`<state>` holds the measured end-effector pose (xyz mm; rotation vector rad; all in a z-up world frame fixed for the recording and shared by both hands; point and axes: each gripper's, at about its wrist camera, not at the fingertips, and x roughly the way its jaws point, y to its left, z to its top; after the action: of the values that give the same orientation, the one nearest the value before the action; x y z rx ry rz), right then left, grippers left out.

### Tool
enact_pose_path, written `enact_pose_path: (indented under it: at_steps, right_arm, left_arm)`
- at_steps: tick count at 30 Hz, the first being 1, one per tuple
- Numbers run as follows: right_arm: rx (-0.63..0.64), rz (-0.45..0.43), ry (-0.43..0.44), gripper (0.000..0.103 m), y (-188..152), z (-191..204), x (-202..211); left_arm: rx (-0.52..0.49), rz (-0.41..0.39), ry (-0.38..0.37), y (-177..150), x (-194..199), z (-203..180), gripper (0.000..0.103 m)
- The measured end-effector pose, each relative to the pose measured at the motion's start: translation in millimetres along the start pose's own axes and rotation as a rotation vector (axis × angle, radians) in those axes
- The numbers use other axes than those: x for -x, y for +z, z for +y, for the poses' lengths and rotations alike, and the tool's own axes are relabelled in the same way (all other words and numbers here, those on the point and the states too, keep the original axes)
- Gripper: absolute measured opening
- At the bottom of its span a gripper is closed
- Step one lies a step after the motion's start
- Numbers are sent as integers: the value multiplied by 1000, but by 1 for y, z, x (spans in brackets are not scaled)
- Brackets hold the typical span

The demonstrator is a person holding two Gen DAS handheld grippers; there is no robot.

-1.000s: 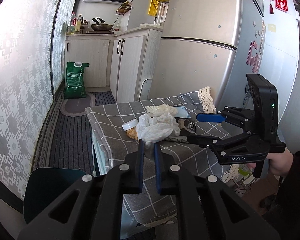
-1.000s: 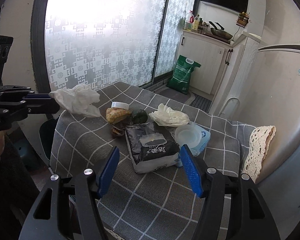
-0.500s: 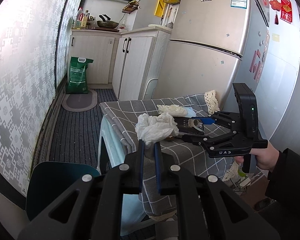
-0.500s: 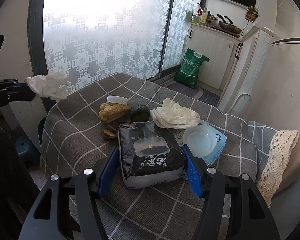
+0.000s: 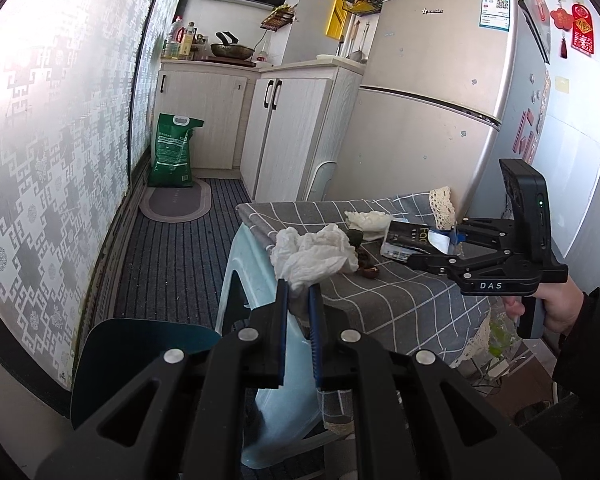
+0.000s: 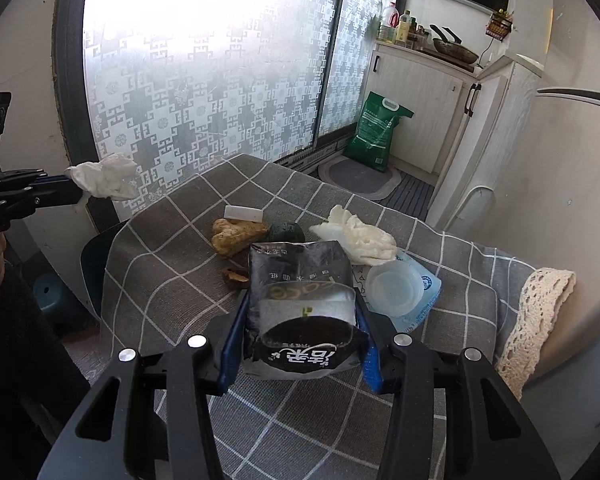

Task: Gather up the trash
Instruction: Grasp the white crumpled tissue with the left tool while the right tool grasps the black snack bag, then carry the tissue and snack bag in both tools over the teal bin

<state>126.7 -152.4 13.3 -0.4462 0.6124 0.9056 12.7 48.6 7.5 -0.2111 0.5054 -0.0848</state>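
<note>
Left gripper (image 5: 298, 292) fingers pinch a crumpled tissue (image 5: 312, 256), held in the air off the table's near edge, above the floor. A dark teal bin (image 5: 140, 360) sits low and left of it, apparently the drop target. To do this well: carry the tissue fully over the bin mouth before letting go, since light paper drifts and can snag on a pad.

Right gripper (image 6: 300, 356) fingers sit against both sides of a black wipes pack (image 6: 300, 304) lying on the table (image 6: 160, 272); looks clamped, pack not clearly lifted. Squeeze at mid-body, lift straight up, the soft pack can sag or slip.

Past the pack: a plastic lid (image 6: 394, 284) on a blue packet, a brown scrap (image 6: 234, 276), a ginger-like lump (image 6: 236, 234), a dark round thing (image 6: 286, 232), another white wad (image 6: 360, 236). All left to collect.
</note>
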Motion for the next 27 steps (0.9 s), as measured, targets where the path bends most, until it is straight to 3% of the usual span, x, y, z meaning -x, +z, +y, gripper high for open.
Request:
enact_pose_path:
  at_steps: [4, 9, 17, 27]
  right_arm:
    - [-34, -30, -34, 49, 4, -1, 24]
    - [-50, -67, -8, 49, 19, 15, 39]
    - [-15, -57, 68, 49, 48, 59, 23]
    - [0, 4, 143, 49, 79, 118, -14]
  left_arm:
    - [12, -13, 14, 1, 7, 7, 11]
    - [18, -8, 50, -2, 10, 15, 11]
    - [43, 19, 118, -16, 15, 47, 11]
    - [76, 127, 181, -47, 4, 95, 11]
